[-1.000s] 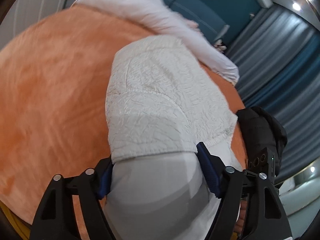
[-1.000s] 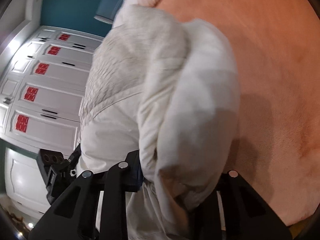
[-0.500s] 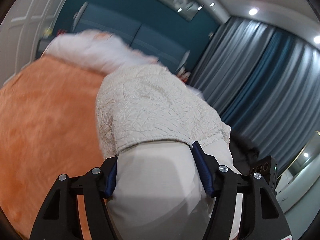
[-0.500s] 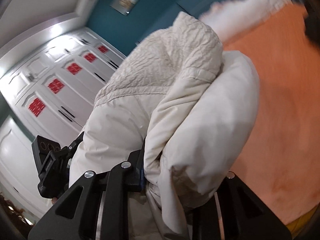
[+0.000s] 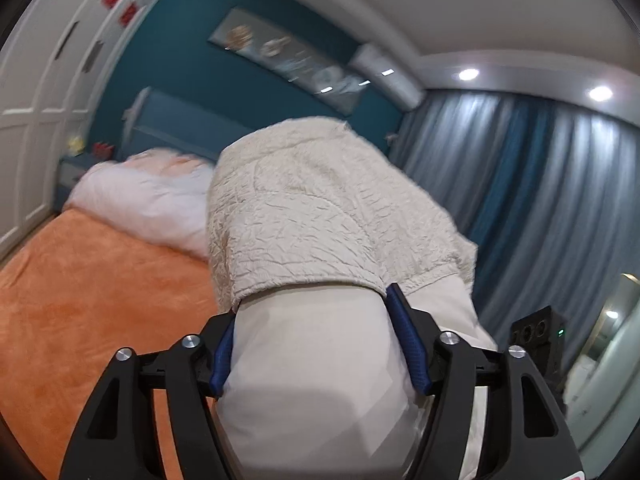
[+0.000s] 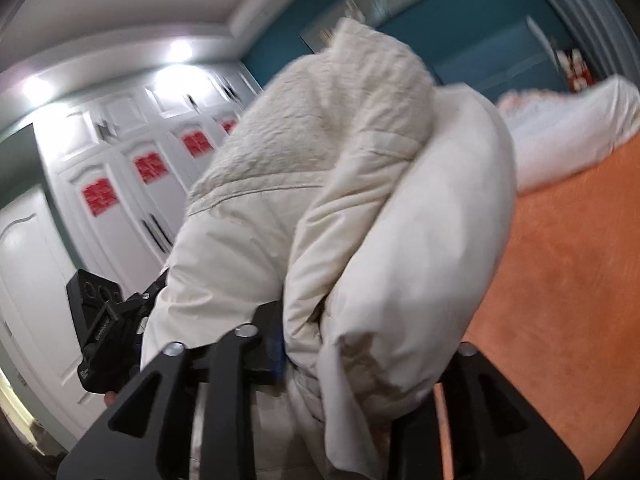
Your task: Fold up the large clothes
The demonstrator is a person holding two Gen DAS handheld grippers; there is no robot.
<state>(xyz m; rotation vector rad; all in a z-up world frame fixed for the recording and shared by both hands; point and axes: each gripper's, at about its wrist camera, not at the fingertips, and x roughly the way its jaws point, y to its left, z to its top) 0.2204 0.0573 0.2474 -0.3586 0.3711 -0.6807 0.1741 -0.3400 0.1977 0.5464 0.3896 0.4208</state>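
Now | I hold the cream padded coat with crinkled yoke point(image 5: 312, 216) aloft over the orange plush bed point(image 5: 80, 280) | left tool point(image 5: 316, 356) clamped on its bulk, jaws opening | right tool point(image 6: 360, 356) clamped too, jaws opening | both ends gripped, I judge, to keep folds together.

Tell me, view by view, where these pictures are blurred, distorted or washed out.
Left wrist view: the coat and left claw are sharp, the pillow smeared, the curtains bowed by fisheye. Right wrist view: the wardrobe doors are motion-blurred, the ceiling lights glaring.

coat point(image 5: 320, 216) 1 — grippers 2: left gripper point(image 5: 316, 344) | right gripper point(image 6: 360, 344) — bed point(image 5: 80, 300) 1
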